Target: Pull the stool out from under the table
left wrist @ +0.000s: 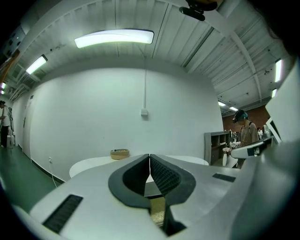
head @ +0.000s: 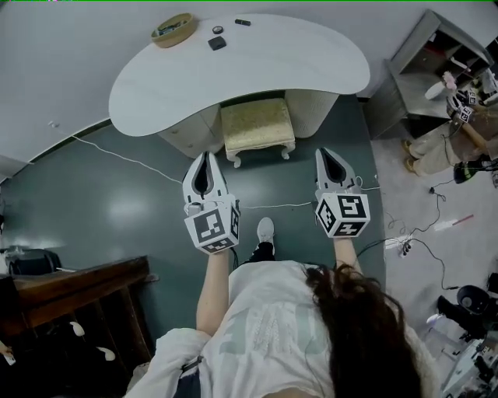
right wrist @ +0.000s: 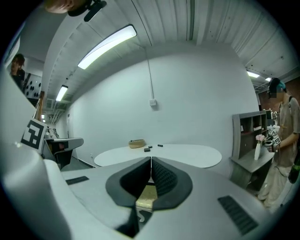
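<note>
Green floor [head: 117, 202]; at upper centre the stool [head: 257, 127] sits (perhaps half tucked) under the worktop [head: 311, 62], apart from left gripper [head: 206, 159] and right gripper [head: 325, 155] below it, fingers closed, empty.

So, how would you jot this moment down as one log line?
stool: partly under table | left tool: shut, empty | right tool: shut, empty | both: short of stool

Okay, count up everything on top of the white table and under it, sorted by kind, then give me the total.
Woven basket: 1
Small dark objects: 3
Stool: 1
Total: 5
</note>
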